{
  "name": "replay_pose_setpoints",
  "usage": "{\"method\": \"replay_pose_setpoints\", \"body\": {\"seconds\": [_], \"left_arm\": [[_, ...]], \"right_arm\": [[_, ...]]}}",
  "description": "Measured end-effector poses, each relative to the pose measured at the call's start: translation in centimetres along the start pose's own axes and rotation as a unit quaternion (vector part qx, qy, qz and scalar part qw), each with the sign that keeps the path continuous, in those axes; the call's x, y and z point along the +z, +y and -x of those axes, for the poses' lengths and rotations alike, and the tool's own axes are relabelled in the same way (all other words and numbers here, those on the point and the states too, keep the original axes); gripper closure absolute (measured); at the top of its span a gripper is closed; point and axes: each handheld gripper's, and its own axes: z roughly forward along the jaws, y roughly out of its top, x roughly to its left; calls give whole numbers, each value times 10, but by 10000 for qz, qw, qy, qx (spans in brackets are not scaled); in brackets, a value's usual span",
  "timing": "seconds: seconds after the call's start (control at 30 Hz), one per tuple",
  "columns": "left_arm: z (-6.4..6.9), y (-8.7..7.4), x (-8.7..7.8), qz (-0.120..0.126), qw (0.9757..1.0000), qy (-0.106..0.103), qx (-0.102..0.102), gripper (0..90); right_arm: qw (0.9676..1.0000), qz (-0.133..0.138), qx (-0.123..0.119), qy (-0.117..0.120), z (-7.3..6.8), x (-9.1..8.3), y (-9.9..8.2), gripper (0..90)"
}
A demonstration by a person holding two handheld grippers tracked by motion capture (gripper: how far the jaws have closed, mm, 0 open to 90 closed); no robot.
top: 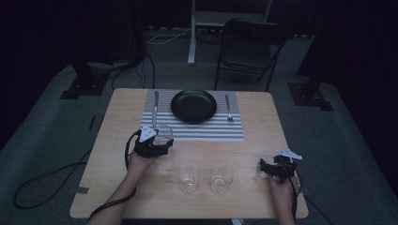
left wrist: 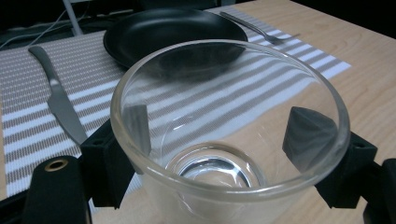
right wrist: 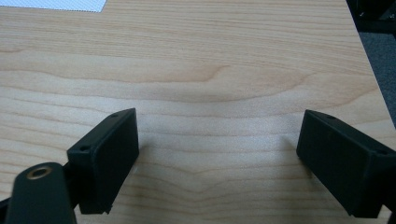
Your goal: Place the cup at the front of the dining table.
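Glass (left wrist: 229,140) clamped in left tool (top: 157,143); no legible writing or labels

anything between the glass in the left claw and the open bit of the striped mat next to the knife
Nothing visible blocks it. The left claw is shut on the glass at the striped mat's near edge; the knife lies to one side, the black plate farther back, and bare mat lies ahead.
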Motion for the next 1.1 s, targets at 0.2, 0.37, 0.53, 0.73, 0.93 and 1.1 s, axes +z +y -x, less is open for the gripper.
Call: {"method": "replay_pose_setpoints", "body": {"seconds": [0.2, 0.37, 0.53, 0.73, 0.93, 1.1], "left_arm": [[-11, 13, 7, 86, 9999, 87, 25, 204], [-18, 24, 15, 85, 9998, 155, -47, 204], [-26, 36, 25, 102, 9996, 155, -201, 204], [-34, 45, 39, 82, 9992, 306, -253, 204], [-40, 44, 56, 25, 9989, 357, -310, 204], [-42, 39, 68, -142, 9987, 440, -214, 204]], "right_arm": [[10000, -1, 1, 0, 0, 0, 0, 124], [10000, 0, 2, 1, 0, 0, 0, 124], [10000, 2, 1, 1, 0, 0, 0, 124], [10000, 2, 2, 1, 0, 0, 0, 124], [10000, 2, 2, 1, 0, 0, 0, 124], [10000, 2, 2, 0, 0, 0, 0, 124]]}}
